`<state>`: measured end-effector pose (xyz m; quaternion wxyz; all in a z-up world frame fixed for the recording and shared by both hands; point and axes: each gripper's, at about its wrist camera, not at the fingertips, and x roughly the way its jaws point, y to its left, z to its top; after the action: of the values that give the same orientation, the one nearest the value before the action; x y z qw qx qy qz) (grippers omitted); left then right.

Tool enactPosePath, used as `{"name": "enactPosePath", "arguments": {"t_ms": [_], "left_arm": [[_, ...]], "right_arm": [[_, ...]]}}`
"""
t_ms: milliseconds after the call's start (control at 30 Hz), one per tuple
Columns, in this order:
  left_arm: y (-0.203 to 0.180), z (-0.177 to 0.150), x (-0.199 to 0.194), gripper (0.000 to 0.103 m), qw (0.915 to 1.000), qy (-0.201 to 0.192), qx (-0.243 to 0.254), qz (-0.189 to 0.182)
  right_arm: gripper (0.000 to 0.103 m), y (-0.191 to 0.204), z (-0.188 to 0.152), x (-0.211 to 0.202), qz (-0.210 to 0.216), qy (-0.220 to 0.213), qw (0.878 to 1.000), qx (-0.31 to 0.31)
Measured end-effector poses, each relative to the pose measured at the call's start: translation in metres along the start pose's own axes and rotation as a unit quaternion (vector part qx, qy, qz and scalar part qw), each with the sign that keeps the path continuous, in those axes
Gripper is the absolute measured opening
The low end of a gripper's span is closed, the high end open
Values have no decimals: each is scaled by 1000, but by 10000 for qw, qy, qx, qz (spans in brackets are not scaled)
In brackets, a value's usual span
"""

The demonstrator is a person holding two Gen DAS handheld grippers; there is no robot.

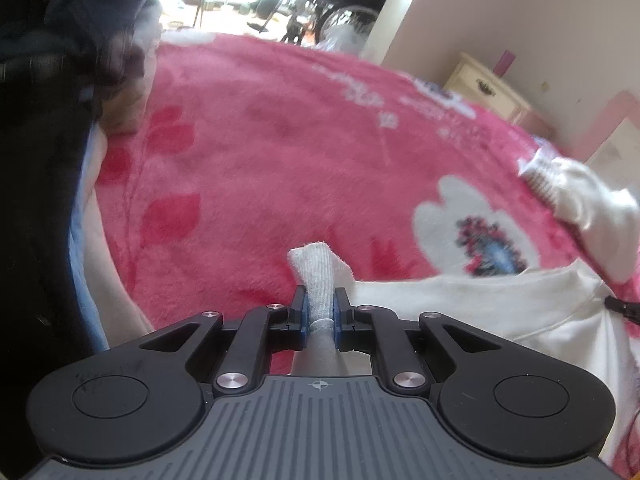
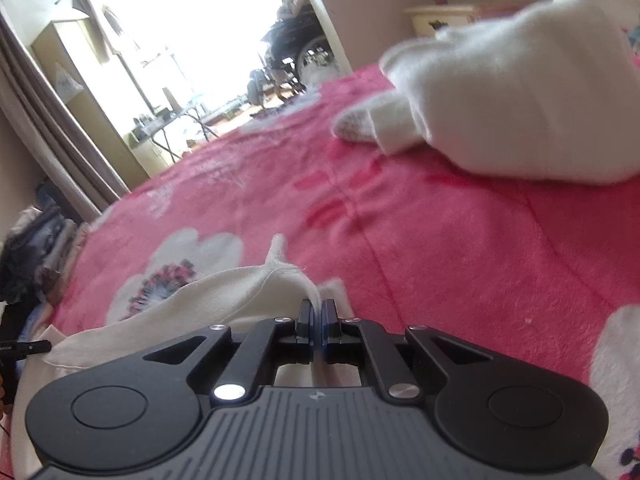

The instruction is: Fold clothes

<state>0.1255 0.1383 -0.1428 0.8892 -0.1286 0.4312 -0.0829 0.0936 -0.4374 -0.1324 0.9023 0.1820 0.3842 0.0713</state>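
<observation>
A white garment lies on a pink flowered blanket. My left gripper is shut on a ribbed white corner of it, which sticks up between the blue pads. In the right wrist view my right gripper is shut on a thin pinch of the same white garment, and the cloth trails off to the left. A bunched white sleeve with a ribbed cuff rests further out on the blanket; in the left wrist view the sleeve is at the right edge.
A stack of dark and pale clothes rises on the left, and the right wrist view shows that stack at its left edge. A cream nightstand stands by the wall beyond the bed. A bright doorway opens behind.
</observation>
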Motion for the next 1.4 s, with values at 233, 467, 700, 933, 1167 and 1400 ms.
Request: {"name": "enactPosePath", "arguments": {"t_ms": [233,467,700,933,1167,1400], "left_arm": [[4,5,-18,31,9997,-48,-31,254],[-42,-4,-41,34,9946,157,935,-423],[-58,-23,-7,34,9904,481,1294,55],[-71,-31,-72,39,9859,298,1571,-487],[-74,-104,-77,43,9560,1356,2589,-238],[-51,-88,-86,43,9792,1097,1705,-21]], "right_arm": [[32,-10,6,-1,-85,182,9993,320],[26,36,23,-8,178,193,9970,-734],[4,41,31,52,-334,369,9965,-669],[10,61,17,-38,136,282,9893,-1428],[10,56,-80,-71,-141,1442,9511,-2729],[8,62,-66,-102,-611,1113,9583,-2559]]}}
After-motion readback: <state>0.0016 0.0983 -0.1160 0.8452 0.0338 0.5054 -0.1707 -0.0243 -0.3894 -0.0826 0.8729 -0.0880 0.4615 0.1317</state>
